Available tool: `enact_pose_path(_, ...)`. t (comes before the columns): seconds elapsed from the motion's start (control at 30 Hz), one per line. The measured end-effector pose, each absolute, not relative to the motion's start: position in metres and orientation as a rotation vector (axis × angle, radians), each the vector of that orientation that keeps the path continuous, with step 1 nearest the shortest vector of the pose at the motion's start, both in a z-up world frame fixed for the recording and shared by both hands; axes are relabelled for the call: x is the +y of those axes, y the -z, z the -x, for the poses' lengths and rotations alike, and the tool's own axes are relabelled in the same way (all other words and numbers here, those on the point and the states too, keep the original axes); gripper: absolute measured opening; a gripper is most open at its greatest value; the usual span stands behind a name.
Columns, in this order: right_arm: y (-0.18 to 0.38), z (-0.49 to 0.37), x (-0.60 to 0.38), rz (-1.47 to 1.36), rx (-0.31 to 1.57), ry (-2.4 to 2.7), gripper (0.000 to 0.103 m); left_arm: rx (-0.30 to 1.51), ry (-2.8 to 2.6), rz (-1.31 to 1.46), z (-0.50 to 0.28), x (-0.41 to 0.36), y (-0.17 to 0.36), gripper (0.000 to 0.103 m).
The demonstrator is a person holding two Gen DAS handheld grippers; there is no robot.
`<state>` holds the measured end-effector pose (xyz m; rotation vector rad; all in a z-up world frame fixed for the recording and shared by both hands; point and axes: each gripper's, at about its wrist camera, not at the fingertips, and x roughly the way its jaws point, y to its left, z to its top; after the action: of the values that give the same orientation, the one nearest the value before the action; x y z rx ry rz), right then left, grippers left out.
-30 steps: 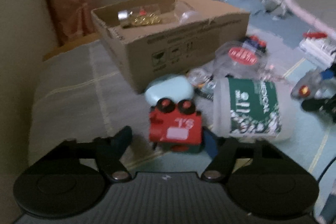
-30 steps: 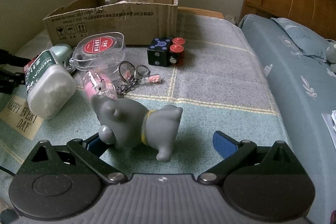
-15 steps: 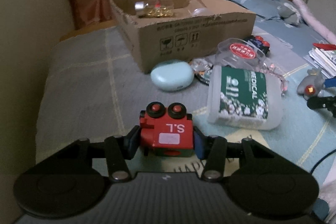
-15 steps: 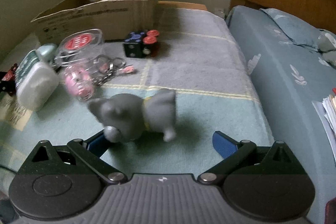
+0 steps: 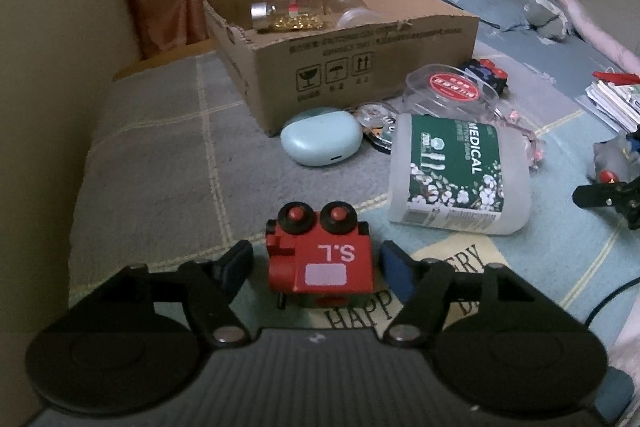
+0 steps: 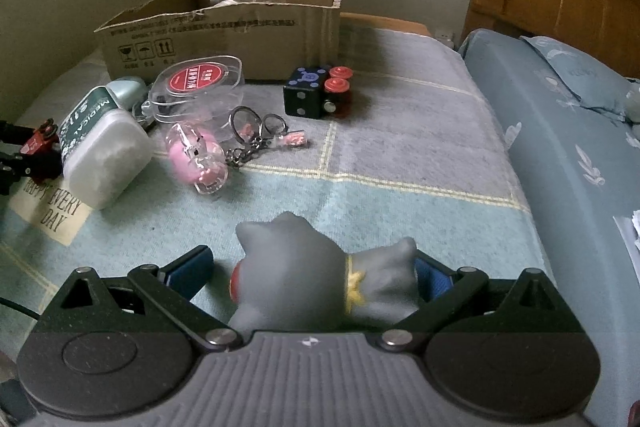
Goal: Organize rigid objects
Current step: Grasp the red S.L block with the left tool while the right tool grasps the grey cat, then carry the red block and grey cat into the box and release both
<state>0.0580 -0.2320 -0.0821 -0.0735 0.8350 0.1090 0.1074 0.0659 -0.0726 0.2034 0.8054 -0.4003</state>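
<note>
A red block toy marked "S.L" [image 5: 320, 261] with two black-and-red knobs sits on the blanket between the fingers of my left gripper [image 5: 316, 265]. The jaws stand open with a small gap on each side of the toy. A grey rubber animal toy [image 6: 320, 275] with a yellow collar lies between the fingers of my right gripper [image 6: 312, 267]. The right finger touches its rear, the left finger stands apart from its head. The cardboard box [image 5: 360, 55] [image 6: 224, 31] stands at the back and holds a glass bottle [image 5: 286, 13] and a clear item.
On the blanket lie a "MEDICAL" swab tub [image 5: 456, 171], a mint case [image 5: 320, 143], a clear container with a red label [image 6: 196, 89], a pink keychain [image 6: 198, 159], key rings [image 6: 256, 131] and a black-and-red cube toy [image 6: 318, 97]. Blue bedding [image 6: 560, 147] lies to the right.
My left gripper closed in around the red toy and has now opened a little. My right gripper moved forward around the grey toy and narrowed, its right finger now touching it.
</note>
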Motion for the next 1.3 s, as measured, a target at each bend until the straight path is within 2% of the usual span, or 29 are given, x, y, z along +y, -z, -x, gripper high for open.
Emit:
enact_pose_path(0.2, 0.081, -0.056, -0.231, 0.071, 0.85, -0.098, 0.103, 0.808, 0.418, -0.224, -0.11, 0.061, 0.072, 0.07)
enact_pose_path(0.37, 0.08, -0.053, -0.23, 0.067, 0.858, -0.093, 0.102, 0.821, 0.43, -0.214, -0.111, 0.062, 0.071, 0.064)
enact_pose_path(0.5, 0.078, -0.053, -0.231, 0.06, 0.858, -0.078, 0.092, 0.824, 0.422, -0.214, -0.111, 0.062, 0.07, 0.055)
enact_pose_path(0.67, 0.074, -0.052, -0.233, 0.061, 0.859, -0.064, 0.078, 0.833, 0.416, -0.217, -0.112, 0.06, 0.069, 0.055)
enact_pose_path(1.0, 0.063, -0.054, -0.238, 0.074, 0.884, -0.098, 0.078, 0.84, 0.394, -0.22, -0.109, 0.062, 0.053, 0.054)
enact_pose_path(1.3, 0.031, -0.064, -0.232, 0.174, 0.857, -0.214, 0.077, 0.795, 0.398, -0.22, -0.112, 0.055, 0.012, 0.053)
